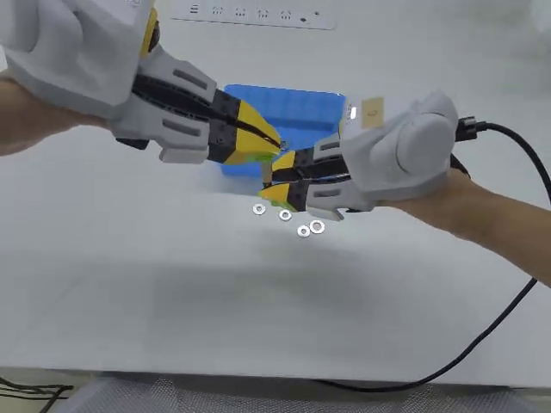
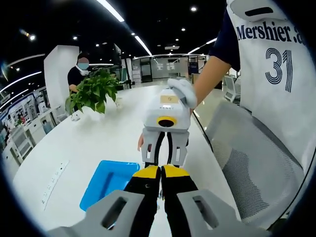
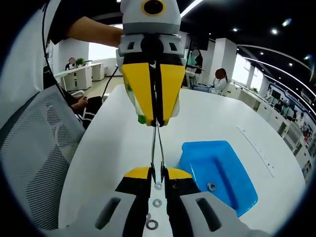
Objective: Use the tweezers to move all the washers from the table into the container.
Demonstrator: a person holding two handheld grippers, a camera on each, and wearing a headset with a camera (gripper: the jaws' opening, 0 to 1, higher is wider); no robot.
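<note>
Washers lie in a loose cluster of four on the white table, just below the right gripper and a little short of the blue container, which stands just behind both grippers with its near wall partly hidden by them. In the right gripper view the container's ribbed floor is bare except for one washer in the container, lying flat near the side closest to the grippers. The left gripper and the right gripper point at each other nose to nose. Between them run the tweezers: the left jaws are closed on the joined end, and the right jaws are pressed together around the two arms lower down. The tips reach down to the nearest washer on the table, but I cannot tell whether it is pinched or only touched. Toward the person, the tabletop is wide and bare up to its near edge. A power strip lies along the far side beyond the container, and a black cable trails from the right gripper across the right side and over the near edge.
</note>
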